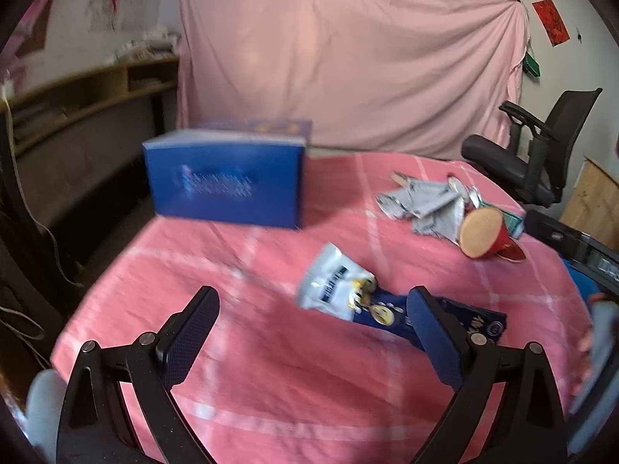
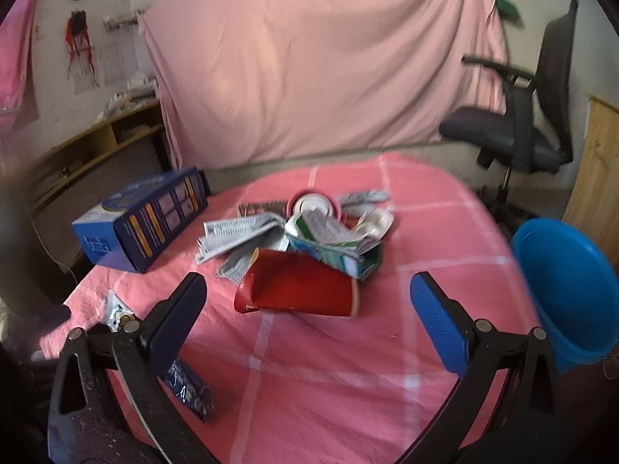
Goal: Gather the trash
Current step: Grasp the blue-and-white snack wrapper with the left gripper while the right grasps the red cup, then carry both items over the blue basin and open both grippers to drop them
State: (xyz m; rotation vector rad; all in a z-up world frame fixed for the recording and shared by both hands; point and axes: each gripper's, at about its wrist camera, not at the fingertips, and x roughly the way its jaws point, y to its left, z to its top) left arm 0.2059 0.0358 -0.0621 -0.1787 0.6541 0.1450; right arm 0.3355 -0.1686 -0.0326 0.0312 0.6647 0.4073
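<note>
Blue box (image 1: 224, 178) and snack wrapper (image 1: 340, 294) carry print too blurred to read; left gripper (image 1: 313, 309) and right gripper (image 2: 309, 294) both gape, empty.

The left gripper (image 1: 312, 311) hangs low over the table, jaws spread wide and empty, its dark textured pads (image 1: 193, 332) facing each other across a broad gap. Its right finger overlaps a wrapper (image 1: 348, 301) in view, though contact cannot be told. The right gripper (image 2: 309, 301) is likewise wide apart, nothing between its blue pads (image 2: 439, 326), both fingers pointing forward and slightly down. No hand or sleeve shows clearly in either view.
</note>
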